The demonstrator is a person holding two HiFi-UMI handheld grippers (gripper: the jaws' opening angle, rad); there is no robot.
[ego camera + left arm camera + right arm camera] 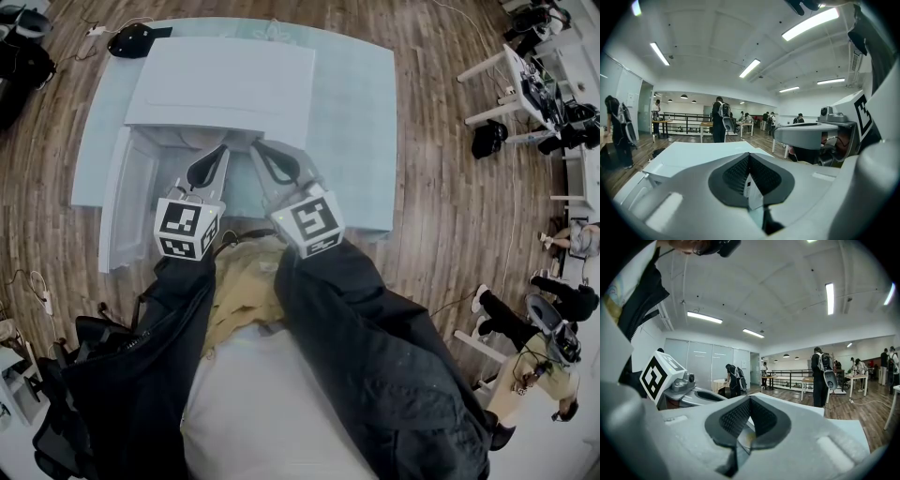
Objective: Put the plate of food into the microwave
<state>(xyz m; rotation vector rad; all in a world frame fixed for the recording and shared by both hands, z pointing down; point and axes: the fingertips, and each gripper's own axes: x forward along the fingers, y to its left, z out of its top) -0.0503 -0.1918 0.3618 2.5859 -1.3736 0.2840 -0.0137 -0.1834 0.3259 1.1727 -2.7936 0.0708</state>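
Note:
In the head view a white microwave [220,84] stands on a pale blue table [366,141]. Its door [131,202] hangs open to the left. My left gripper [222,150] and right gripper [255,145] are side by side at the microwave's front, tips pointing at it. Both are tilted upward, so their own views show mostly ceiling. The left gripper [749,155] has its jaws together, and so does the right gripper [750,398]. I see no plate of food in the head view. A small pale curved thing shows through the gap under the right jaws; I cannot tell what it is.
A black bag [136,39] lies at the table's far left corner. Wooden floor surrounds the table. White desks [525,84] and people [534,337] are off to the right. More people and tables [719,124] stand farther back in the room.

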